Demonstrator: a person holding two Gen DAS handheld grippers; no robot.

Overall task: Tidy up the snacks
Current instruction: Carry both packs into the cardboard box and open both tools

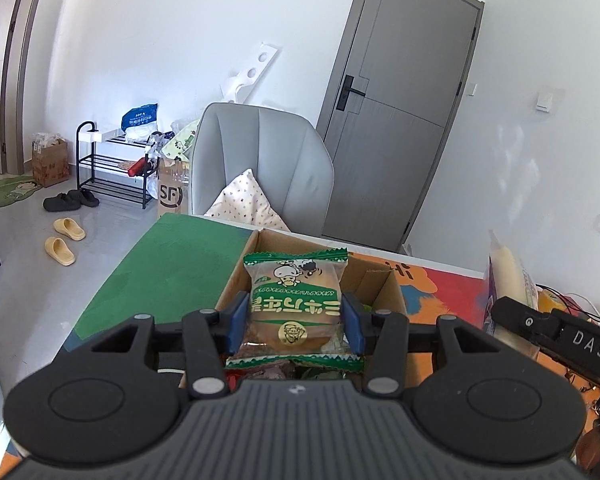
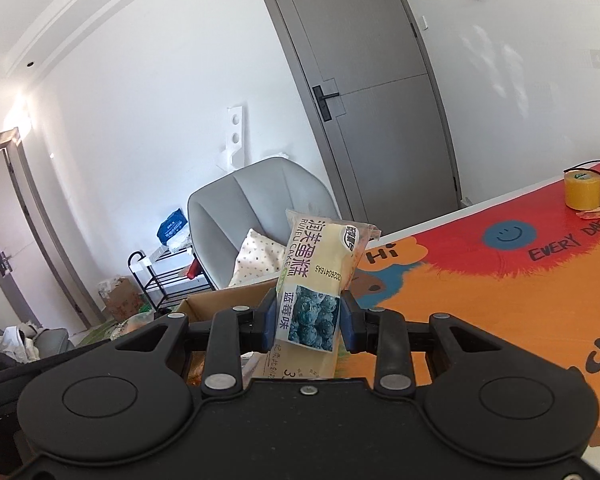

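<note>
My left gripper (image 1: 295,322) is shut on a green-edged packet with a round brown cake (image 1: 295,300) and holds it above an open cardboard box (image 1: 384,284) with other snacks inside. My right gripper (image 2: 307,318) is shut on a long pale-yellow blueberry cake packet (image 2: 320,268), held upright above the table to the right of the same box (image 2: 224,300). The right gripper's body and its packet also show in the left wrist view (image 1: 556,336).
The table carries a bright green, orange and red mat (image 2: 480,280). A yellow tape roll (image 2: 583,191) and cables lie at its far right. A grey chair with a spotted cushion (image 1: 260,168) stands behind the table. A grey door (image 1: 396,120) is beyond.
</note>
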